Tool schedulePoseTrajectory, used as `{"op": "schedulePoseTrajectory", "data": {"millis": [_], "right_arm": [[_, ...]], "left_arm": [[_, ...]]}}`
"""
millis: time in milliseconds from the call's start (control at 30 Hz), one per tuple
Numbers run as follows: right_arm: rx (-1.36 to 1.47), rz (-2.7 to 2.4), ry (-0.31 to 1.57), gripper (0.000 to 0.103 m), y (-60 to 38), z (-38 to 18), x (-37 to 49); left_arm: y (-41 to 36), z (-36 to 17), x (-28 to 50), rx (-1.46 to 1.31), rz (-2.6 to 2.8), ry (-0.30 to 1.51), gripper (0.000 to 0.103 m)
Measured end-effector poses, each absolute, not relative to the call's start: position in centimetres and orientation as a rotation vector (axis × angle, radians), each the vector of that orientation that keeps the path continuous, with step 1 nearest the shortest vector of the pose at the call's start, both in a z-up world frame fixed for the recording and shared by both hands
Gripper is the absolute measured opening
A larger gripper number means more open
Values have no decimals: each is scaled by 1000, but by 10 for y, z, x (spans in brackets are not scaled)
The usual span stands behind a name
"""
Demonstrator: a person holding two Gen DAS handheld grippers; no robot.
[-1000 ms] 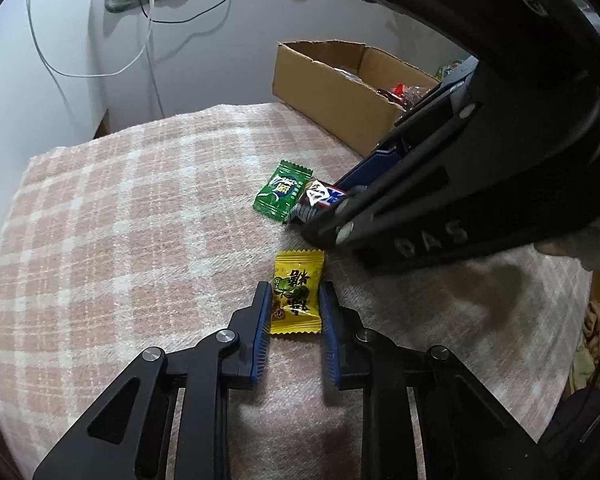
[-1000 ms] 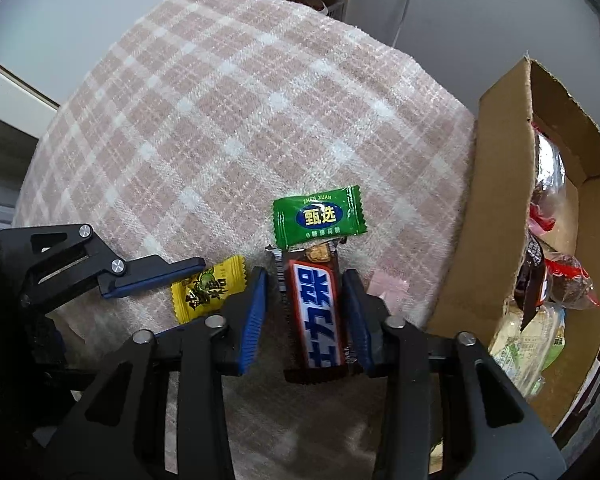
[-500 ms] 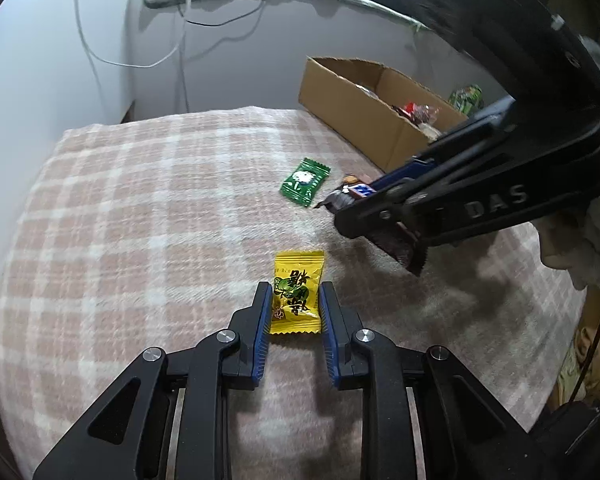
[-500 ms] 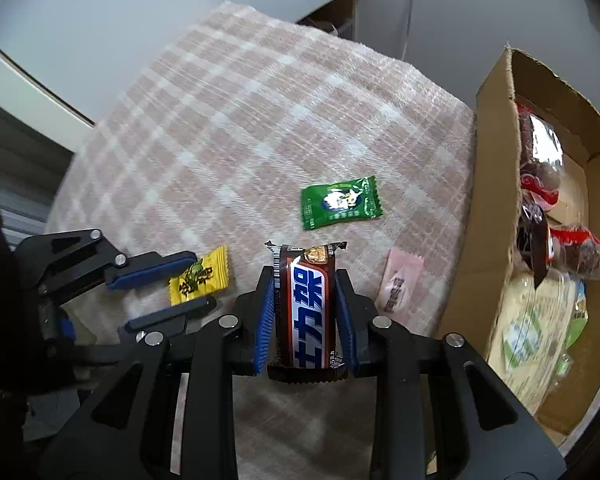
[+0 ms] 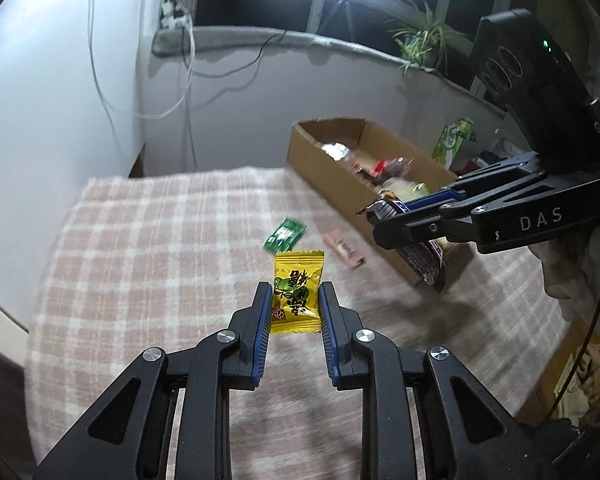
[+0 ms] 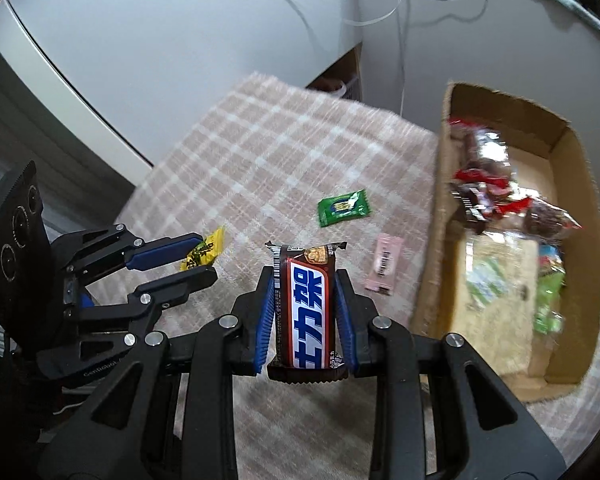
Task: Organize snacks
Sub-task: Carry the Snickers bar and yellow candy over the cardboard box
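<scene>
- Cardboard makes up the open box (image 6: pixel 440 216), the landmark for every position below; it sits on a pink-and-white plaid cloth (image 6: pixel 268 152) and already holds a jumble of wrapped snacks, including red-ended packets (image 6: pixel 496 200) and a pale bag (image 6: pixel 496 276).
- On the side away from the box's contents, the right gripper (image 6: pixel 305 316) holds a brown chocolate bar (image 6: pixel 306 308) with a blue and white label; its blue-padded fingers (image 6: pixel 262 328) press the bar's two long edges, so the jaws stand narrow and clamped on it.
- Seen from the left wrist, that bar (image 5: pixel 416 252) hangs in the air close to the box's near long wall (image 5: pixel 332 188), one end poking past the fingertips and the other drooping below them.
- Farther from the box, the left gripper (image 5: pixel 296 308) clasps a yellow candy packet (image 5: pixel 297 292) printed with a green figure; the pads touch both sides of the wrapper, and the packet is lifted off the cloth.
- Just beside the box's long wall, a pink sachet (image 6: pixel 384 264) lies flat on the cloth.
- A little farther out from that wall lies a green candy packet (image 6: pixel 343 207), apart from the sachet and from both grippers.
- Motion blur smears the box and cloth in both views.
</scene>
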State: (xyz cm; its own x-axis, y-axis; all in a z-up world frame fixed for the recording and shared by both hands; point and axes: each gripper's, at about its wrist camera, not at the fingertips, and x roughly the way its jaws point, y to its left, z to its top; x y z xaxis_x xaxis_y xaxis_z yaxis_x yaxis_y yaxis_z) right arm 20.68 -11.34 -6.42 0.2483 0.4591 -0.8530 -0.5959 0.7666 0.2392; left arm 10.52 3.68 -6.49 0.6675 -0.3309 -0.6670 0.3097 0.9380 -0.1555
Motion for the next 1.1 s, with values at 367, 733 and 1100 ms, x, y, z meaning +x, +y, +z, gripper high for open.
{"op": "schedulePoseTrajectory", "data": {"millis": [367,733,1100], "right_arm": [[-42,652,984,29,-181,-34,202],[60,556,891,29,-245,-29,217],[121,475,821,29,-283,-31,232]], "left_arm": [[-6,-41,117,-5,-425,695,22],[-48,-27,147,-7,-477,656,22],[-75,-28,180,0,-490,651,22]]}}
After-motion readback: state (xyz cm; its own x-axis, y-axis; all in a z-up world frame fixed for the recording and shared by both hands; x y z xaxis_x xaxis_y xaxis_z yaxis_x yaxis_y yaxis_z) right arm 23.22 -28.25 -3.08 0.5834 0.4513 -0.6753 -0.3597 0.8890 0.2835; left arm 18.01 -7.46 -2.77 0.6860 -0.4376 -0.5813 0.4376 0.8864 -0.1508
